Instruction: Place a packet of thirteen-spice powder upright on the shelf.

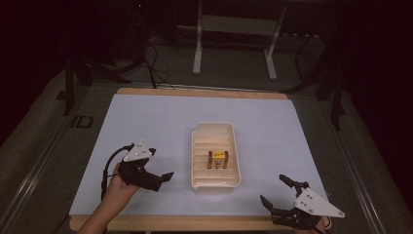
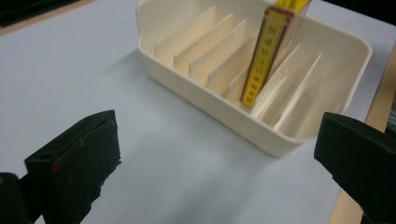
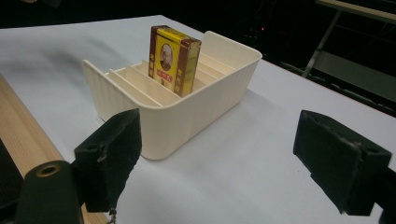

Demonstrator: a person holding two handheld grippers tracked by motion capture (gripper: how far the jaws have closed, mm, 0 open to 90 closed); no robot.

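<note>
Right gripper [image 1: 277, 189], jaws apart, empty; left gripper [image 1: 161, 164] likewise. Between them, apart from both: yellow box [image 1: 217, 159] upright in slotted cream tray [image 1: 197, 146]. Pale blue table cover [image 1: 146, 122]; dark room.

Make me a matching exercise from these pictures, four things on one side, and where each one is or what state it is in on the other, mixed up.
Things:
1. yellow box
2. cream rack
3. left hand-held gripper
4. right hand-held gripper

Places or states:
A. open, at the table's near right corner
B. standing upright in a slot
C. open, left of the rack, held in a hand
D. on the white sheet, mid-table

Pairs: 1-B, 2-D, 3-C, 4-A
</note>
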